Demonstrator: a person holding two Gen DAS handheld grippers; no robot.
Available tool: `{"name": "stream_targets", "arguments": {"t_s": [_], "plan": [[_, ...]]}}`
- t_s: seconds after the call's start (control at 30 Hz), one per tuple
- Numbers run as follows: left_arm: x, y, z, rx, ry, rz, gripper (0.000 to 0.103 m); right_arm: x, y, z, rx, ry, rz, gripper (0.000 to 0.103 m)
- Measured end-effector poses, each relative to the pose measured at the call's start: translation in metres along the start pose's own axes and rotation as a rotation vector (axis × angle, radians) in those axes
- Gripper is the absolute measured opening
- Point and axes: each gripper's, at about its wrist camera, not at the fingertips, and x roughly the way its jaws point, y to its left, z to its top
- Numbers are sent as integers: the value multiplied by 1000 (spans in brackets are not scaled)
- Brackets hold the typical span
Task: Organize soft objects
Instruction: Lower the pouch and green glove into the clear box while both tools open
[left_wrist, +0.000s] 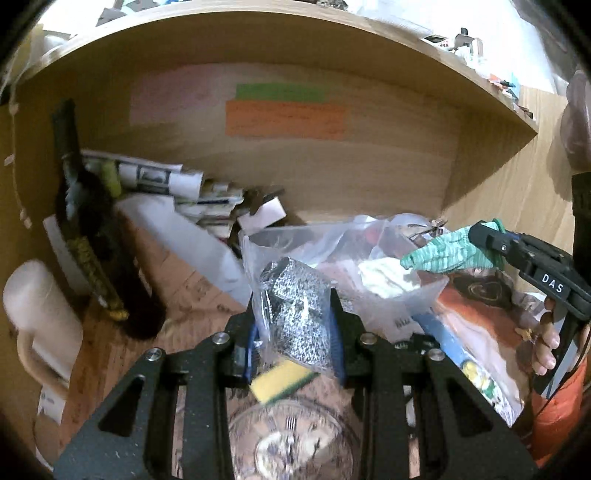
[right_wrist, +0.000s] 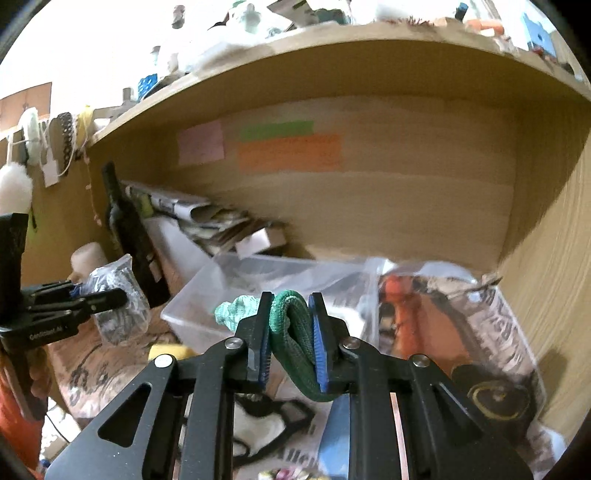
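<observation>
Both grippers loaded here! The right gripper (right_wrist: 290, 334) is clamped tight on a green sock (right_wrist: 295, 343), the folded cuff pinched between the blue pads (right_wrist: 318, 343), the paler toe end sticking out to the left of the fingers in its own view. In the left view that same sock (left_wrist: 443, 254) shows at right of frame, long axis running roughly level, toe pointing left toward the clear bin (right_wrist: 229, 291). And that's the relation that matters: the bin sits dead ahead and slightly below the right gripper, centre-left of its frame, so the sock looks to need only a short forward carry over the rim. The right gripper is the nearer one, no question. The left gripper (left_wrist: 297, 325), meanwhile, is closed on a bagged grey cloth (left_wrist: 299, 317), speckled fabric inside clear plastic, held upright between the fingers at centre of its view; a yellow sponge (left_wrist: 282, 380) lies just below. The left sits off at the left edge of the right view, held level, pointing right. Some motion blur, so fine detail's uncertain.
</observation>
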Motion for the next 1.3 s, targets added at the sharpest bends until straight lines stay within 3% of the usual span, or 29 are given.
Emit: {"name": "stream_targets", "arguments": {"t_s": [0.2,0.4,0.83,1.07,1.17,1.3], "plan": [[30,-4,15,16,8,10,31,20,-5,14,-17,-7,-22,17],[75,-6,20,12,79,6,31,48,3,19,-63,39,-4,17],[145,-11,12,39,230,-4,31,109,17,-1,-158,245,3,17],[152,-19,5,81,263,8,32,125,14,-13,-169,342,3,17],[144,-20,3,84,256,-3,40,126,13,-18,-172,364,2,19],[132,-21,2,82,236,-5,57,120,9,-19,-170,363,-4,36]]}}
